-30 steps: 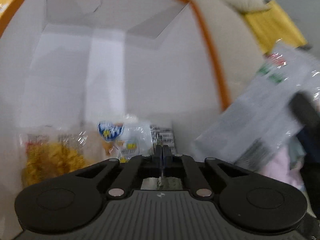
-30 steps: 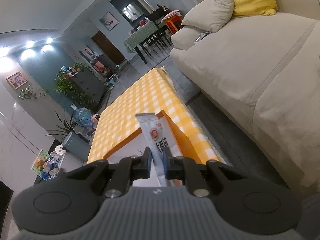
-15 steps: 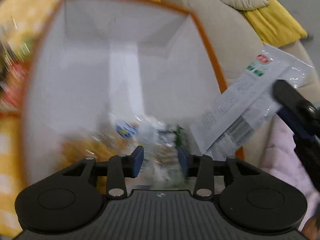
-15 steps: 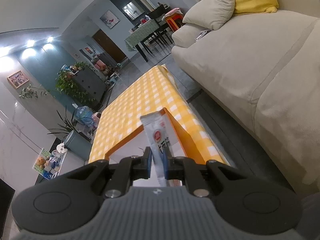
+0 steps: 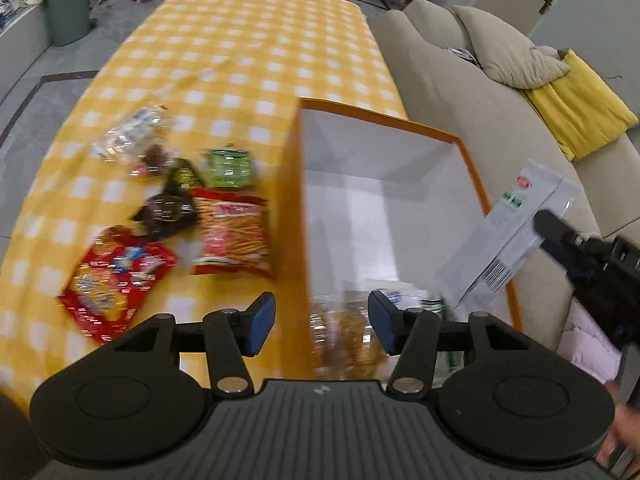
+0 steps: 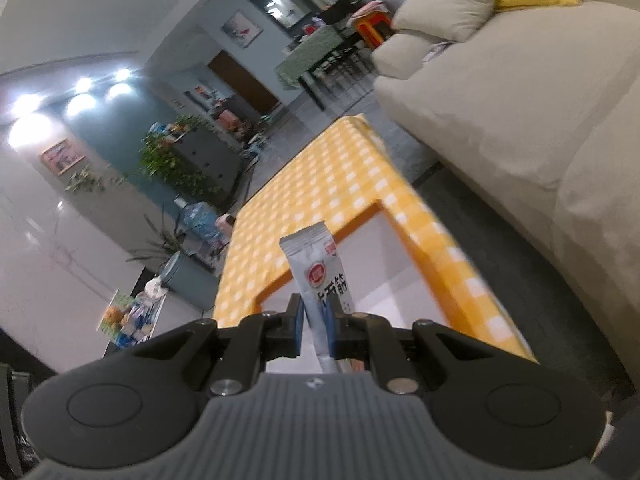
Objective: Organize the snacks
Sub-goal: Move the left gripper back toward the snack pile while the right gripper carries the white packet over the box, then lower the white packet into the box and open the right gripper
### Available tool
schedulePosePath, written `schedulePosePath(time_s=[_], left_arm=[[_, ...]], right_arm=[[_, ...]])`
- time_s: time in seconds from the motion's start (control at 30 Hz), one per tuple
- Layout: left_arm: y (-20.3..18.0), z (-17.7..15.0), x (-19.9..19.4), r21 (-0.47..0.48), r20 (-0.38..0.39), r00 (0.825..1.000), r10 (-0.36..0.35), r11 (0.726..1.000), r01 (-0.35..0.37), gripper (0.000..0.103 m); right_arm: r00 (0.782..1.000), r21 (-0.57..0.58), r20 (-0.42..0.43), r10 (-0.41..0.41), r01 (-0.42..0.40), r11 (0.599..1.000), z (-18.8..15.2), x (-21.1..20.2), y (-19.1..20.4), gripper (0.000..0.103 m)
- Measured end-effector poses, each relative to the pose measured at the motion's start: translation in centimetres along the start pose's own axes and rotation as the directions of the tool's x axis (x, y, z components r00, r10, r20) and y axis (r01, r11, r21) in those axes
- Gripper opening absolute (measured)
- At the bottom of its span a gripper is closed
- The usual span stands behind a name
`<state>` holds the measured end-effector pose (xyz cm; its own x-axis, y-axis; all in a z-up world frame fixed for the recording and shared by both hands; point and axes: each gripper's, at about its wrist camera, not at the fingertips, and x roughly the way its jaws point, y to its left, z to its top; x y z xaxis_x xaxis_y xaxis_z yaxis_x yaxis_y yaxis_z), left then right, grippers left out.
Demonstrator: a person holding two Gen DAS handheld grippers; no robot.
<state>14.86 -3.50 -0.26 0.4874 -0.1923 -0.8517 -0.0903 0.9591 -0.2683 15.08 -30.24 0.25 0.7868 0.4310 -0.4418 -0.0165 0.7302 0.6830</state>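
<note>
i judged the white packet (image 6: 320,280) should go low into the orange-rimmed box (image 5: 472,168) before release, clear of the rim. my right gripper (image 6: 314,316) was clamped tight on it, packet standing toward 12 o'clock. my left gripper (image 5: 322,324) was opening with nothing between its fingers; loose snacks (image 5: 228,236) lay on the surface (image 5: 260,40) at its 10 o'clock.

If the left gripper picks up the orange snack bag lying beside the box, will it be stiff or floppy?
The orange snack bag probably flexes: it looks like a thin glossy film. It lies flat, so it seems unlikely to roll. The sticks inside look brittle, so a hard squeeze might break them.
</note>
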Motion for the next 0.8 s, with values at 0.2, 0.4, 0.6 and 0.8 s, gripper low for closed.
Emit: schedulePosePath(time_s=[0.2,0.4,0.6,0.8], left_arm=[[3.3,-0.3,-1.1,-0.034,0.017,0.999,-0.028,0.999,0.029,0.063],[5.8,-0.6,-0.2,-0.079,-0.005,0.998,-0.064,0.995,0.064,0.063],[7.1,-0.5,1.0,-0.108,-0.036,0.997,-0.075,0.992,0.071,0.063],[7.7,-0.3,2.6,-0.114,-0.087,0.995,-0.054,0.993,0.044,0.063]], right_arm=[[0.994,-0.055,-0.097,0.056,-0.062,0.997,0.6,2.8,2.9,0.009],[0.945,-0.112,-0.313,0.094,-0.135,0.985,0.8,9.1,4.8,0.009],[0.841,-0.028,-0.523,0.136,-0.177,0.984,0.3,16.7,3.4,0.009],[0.764,-0.115,-0.645,0.005,-0.104,0.988,-0.9,22.9,1.8,0.009]])
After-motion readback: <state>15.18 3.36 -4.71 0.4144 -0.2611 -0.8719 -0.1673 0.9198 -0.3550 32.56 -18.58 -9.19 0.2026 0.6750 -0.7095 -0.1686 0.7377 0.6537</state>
